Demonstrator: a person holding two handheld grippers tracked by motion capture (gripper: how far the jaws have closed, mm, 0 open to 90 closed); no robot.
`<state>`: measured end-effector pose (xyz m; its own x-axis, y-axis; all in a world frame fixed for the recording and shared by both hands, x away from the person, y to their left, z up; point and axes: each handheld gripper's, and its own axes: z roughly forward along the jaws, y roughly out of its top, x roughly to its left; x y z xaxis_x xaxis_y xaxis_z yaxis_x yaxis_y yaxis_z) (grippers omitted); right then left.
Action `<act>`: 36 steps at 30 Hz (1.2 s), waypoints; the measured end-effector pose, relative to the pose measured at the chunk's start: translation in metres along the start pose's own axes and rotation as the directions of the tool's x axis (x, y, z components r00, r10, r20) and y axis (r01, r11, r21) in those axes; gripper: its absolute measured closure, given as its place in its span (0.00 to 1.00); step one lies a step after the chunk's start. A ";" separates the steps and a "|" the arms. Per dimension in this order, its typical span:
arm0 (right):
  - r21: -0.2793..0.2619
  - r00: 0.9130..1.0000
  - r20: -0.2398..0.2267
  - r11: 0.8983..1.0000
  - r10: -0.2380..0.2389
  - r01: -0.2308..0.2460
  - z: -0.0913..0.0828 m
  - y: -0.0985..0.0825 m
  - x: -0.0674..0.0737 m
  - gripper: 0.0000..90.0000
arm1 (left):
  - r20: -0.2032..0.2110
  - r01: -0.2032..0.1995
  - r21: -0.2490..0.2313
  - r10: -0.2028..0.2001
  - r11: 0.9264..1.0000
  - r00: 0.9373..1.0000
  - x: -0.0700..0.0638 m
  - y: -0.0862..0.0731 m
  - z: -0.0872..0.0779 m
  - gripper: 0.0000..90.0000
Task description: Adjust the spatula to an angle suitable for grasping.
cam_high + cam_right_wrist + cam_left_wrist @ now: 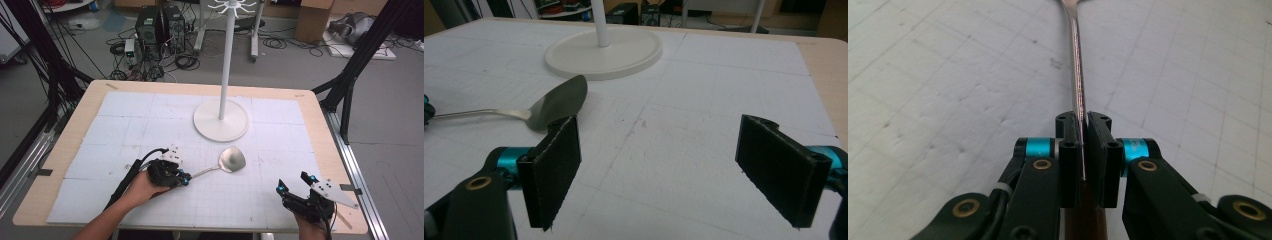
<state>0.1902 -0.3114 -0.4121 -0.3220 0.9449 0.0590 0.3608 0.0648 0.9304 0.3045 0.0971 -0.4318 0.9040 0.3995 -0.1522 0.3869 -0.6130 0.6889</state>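
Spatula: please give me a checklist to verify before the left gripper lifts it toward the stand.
1. Left gripper shut on the spatula handle: ok, pads press the thin metal shaft.
2. Grip centred in the pads: ok, the shaft runs straight out between them.
3. Blade free of the stand base: ok, it lies on the mat just in front, apart from it.
4. Right gripper out of the way: ok, open and empty near the table's front right.
5. Free hook on top of the stand: cannot tell, the hooks are cut off at the high view's edge.
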 end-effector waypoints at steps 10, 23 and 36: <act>0.002 1.000 -0.003 1.000 -0.004 0.004 0.001 0.000 0.001 0.19 | 0.071 -0.081 0.009 0.080 0.997 0.994 -0.011 0.011 0.014 0.93; 0.004 1.000 -0.008 1.000 -0.006 0.006 0.001 -0.001 0.002 0.19 | 0.017 -0.004 -0.087 0.006 0.996 1.000 -0.009 -0.003 -0.012 0.74; 0.016 1.000 -0.013 1.000 -0.013 0.013 0.005 0.001 0.006 0.19 | -0.033 0.102 -0.227 -0.112 0.969 0.993 -0.023 -0.071 -0.068 0.99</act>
<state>0.1924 -0.3039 -0.4127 -0.3379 0.9398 0.0513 0.3704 0.0827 0.9252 0.2445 0.1775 -0.4290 0.8486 0.4876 -0.2051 0.4253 -0.3985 0.8126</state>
